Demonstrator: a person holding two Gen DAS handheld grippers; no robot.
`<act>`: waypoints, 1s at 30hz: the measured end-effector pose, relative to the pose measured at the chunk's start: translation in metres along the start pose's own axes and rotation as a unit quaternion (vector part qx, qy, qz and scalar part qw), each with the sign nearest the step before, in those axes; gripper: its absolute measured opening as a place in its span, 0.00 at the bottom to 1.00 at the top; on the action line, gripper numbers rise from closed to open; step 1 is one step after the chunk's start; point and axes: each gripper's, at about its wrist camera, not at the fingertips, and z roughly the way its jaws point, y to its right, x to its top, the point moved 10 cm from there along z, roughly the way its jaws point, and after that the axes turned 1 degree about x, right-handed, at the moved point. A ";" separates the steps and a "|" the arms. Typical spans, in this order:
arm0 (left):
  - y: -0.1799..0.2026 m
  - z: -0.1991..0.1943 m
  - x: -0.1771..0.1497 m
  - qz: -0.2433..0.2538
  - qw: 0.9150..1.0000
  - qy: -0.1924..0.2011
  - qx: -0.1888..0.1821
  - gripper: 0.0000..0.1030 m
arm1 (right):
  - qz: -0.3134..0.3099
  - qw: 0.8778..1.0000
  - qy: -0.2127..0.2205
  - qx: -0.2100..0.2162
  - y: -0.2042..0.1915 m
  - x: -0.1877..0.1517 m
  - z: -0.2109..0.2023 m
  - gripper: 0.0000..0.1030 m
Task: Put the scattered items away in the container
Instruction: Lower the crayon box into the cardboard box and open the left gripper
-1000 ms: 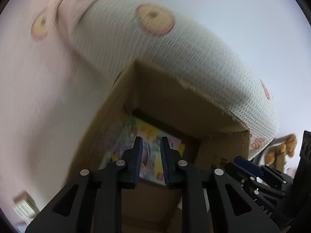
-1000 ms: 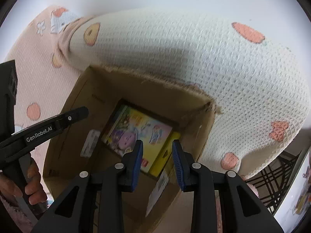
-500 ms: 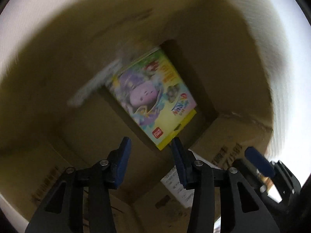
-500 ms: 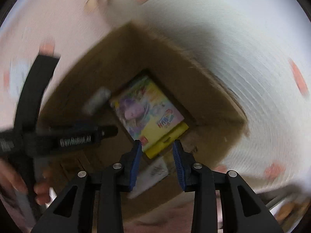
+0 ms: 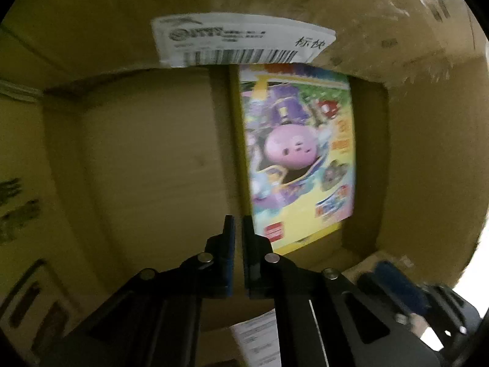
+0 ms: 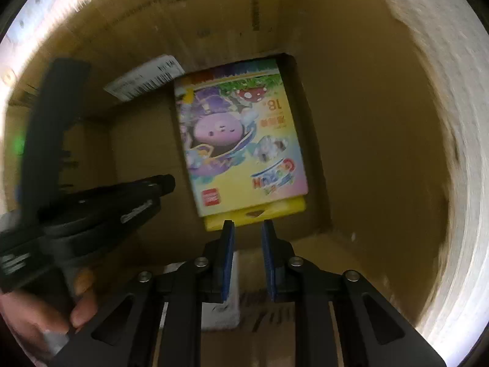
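A colourful yellow toy box with a pink cartoon figure [image 5: 299, 156] lies flat on the bottom of a deep cardboard box [image 5: 146, 159], against its right side. It also shows in the right wrist view [image 6: 241, 150]. My left gripper [image 5: 238, 223] is inside the cardboard box, just left of the toy box's near corner, jaws nearly closed with nothing between them. My right gripper [image 6: 247, 226] is open and empty above the toy box's near edge. The left gripper also shows in the right wrist view [image 6: 165, 183].
A white shipping label [image 5: 241, 42] sticks to the far cardboard wall [image 5: 366, 15]. A white textured blanket [image 6: 458, 122] lies against the carton's right rim. Another label [image 6: 220, 302] is on the near wall.
Both grippers have gone down into the cardboard box. The left gripper's jaws have closed from wide open half a second ago. The toy box lies where it was.
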 end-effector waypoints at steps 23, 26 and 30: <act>0.013 0.045 -0.007 -0.085 0.996 -0.020 -0.019 0.00 | -0.030 0.995 -0.088 -0.019 0.020 0.018 0.065 0.15; 0.012 0.047 -0.009 -0.084 0.996 -0.024 -0.025 0.00 | -0.015 0.996 -0.091 -0.006 0.025 0.013 0.069 0.15; 0.009 0.045 -0.019 -0.106 0.992 -0.045 -0.053 0.00 | -0.005 0.996 -0.084 -0.002 0.025 0.011 0.063 0.15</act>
